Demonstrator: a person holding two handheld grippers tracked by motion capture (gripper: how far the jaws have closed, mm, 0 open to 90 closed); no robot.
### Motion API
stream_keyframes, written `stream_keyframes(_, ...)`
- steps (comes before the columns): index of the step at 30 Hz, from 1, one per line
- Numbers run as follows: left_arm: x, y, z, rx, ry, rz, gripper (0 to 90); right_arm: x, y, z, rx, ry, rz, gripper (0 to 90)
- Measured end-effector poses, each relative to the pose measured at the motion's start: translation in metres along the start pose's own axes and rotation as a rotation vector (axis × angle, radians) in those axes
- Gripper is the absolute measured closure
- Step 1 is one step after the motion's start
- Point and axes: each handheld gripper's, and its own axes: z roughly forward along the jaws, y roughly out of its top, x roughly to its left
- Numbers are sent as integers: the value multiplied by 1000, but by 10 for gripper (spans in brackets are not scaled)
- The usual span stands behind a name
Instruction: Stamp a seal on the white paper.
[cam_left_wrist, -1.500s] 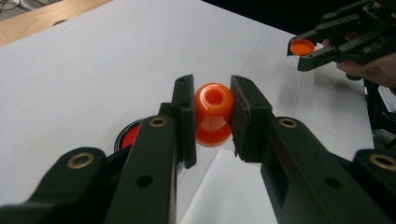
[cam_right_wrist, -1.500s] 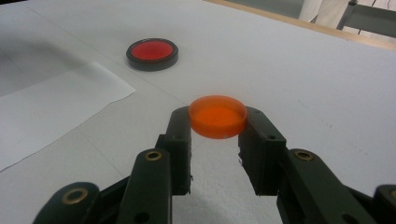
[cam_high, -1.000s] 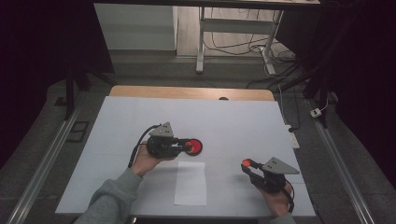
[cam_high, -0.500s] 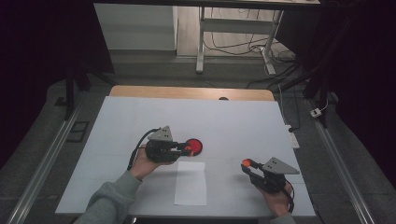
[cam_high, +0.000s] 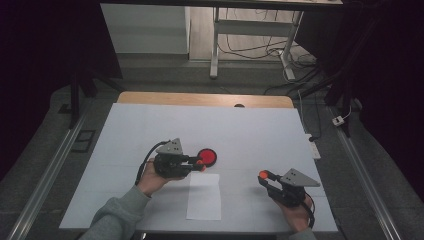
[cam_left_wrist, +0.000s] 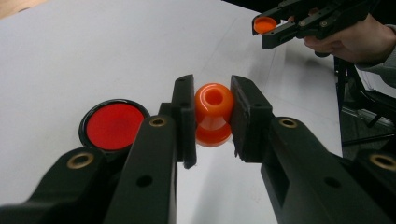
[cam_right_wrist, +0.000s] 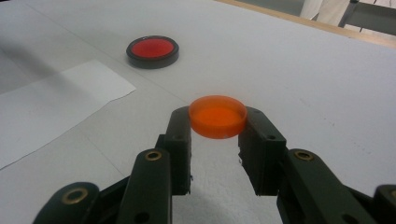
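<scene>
White desk (cam_high: 250, 130) under dim light, and both hands are loaded. Left gripper (cam_left_wrist: 211, 116) pinches an orange bottle (cam_left_wrist: 214, 114) by its neck, mouth facing the camera, just beside the red disc (cam_left_wrist: 113, 125). Right gripper (cam_right_wrist: 218, 122) clamps an orange cap (cam_right_wrist: 217, 115) by its rim, held above the desk, well apart from the bottle. The job looks like capping. To do it well, I'd say bring the cap square over the mouth, keep the bottle steady, and don't let the thin rim slip between the pads. A paper sheet (cam_high: 204, 196) lies between the hands.
</scene>
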Motion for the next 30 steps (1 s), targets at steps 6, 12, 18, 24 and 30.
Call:
stream_keyframes(6,-2,-4,-1,8,-1,-1,721,0,0,0,5,0,-3,645)
stream_keyframes(12,-4,-8,1,23,-5,-2,721,0,0,0,5,1,-2,645)
stream_keyframes(18,-8,-11,2,38,-11,6,721,1,0,1,5,3,-2,645)
stream_keyframes(24,-10,-14,5,52,-19,6,721,1,0,1,7,6,-6,645)
stream_keyframes(30,-14,-16,8,64,-32,11,721,1,0,2,10,6,-8,645)
